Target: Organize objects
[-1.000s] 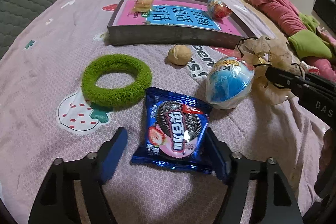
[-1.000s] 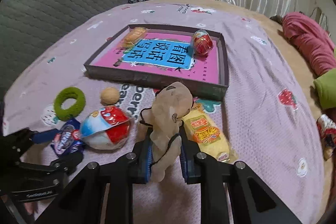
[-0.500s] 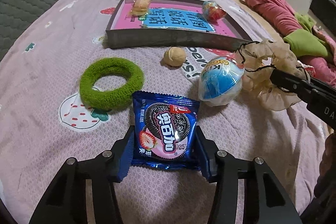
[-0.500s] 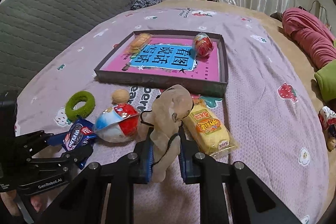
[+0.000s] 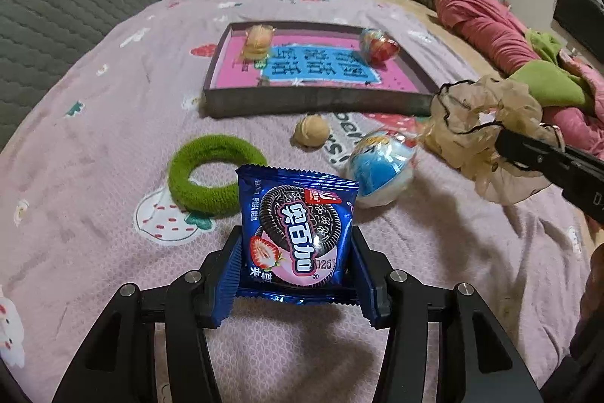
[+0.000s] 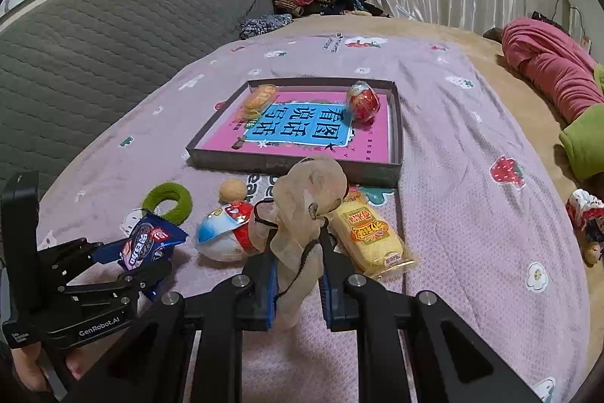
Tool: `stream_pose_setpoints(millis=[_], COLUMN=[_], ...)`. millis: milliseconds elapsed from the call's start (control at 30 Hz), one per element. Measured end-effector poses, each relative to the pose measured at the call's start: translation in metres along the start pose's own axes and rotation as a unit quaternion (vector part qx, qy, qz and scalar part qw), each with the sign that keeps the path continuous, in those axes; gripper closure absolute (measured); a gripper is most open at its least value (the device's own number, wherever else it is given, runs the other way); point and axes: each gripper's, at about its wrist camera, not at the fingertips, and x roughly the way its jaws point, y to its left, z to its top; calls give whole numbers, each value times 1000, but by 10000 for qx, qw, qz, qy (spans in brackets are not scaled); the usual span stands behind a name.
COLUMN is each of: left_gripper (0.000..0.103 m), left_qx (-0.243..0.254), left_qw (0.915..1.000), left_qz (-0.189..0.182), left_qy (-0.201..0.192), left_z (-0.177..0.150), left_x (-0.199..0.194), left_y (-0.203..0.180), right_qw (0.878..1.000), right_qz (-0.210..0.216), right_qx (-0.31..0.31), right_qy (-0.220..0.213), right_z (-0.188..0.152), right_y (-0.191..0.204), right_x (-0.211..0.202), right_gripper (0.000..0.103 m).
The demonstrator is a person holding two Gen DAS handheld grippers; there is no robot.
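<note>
Left gripper (image 5: 298,274) is clamped on the blue cookie packet (image 5: 296,229), lifted clear of the bedspread (image 5: 94,146). Right gripper (image 6: 298,274) is pinched tight on a beige gauze scrunchie (image 6: 305,206), also off the cover. Beyond them, near the tray's front wall, 4 things lie loose: green hair ring (image 5: 211,172), walnut (image 5: 311,135), blue-and-red egg (image 5: 381,169), yellow snack bar (image 6: 370,237). The tray (image 6: 294,165) holds 2 items at its far corners, so most sorting looks unfinished.

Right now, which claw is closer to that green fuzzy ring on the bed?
Left. The left claw, holding the cookie packet, hangs just beside the green ring. The right claw, gripping the beige scrunchie, sits beyond the blue-and-red egg.
</note>
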Motion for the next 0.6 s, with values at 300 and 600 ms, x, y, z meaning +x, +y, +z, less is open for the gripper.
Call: stream_pose_setpoints(millis=[300,600], left_gripper=[49,49], left_qx=[52,88], left_qw=[9997,9987], left_qz=[4,42], left_qy=[-230,-495], left_z=[4,8], left_x=[-22,-48], left_y=[-2,-1], right_qw=[9996,9982], right_qz=[227,319], right_qx=[-114,-118], right_qy=[-118,-500], right_z=[1,9], right_y=[9,11], right_x=[-16,-42], right_gripper=[85,85])
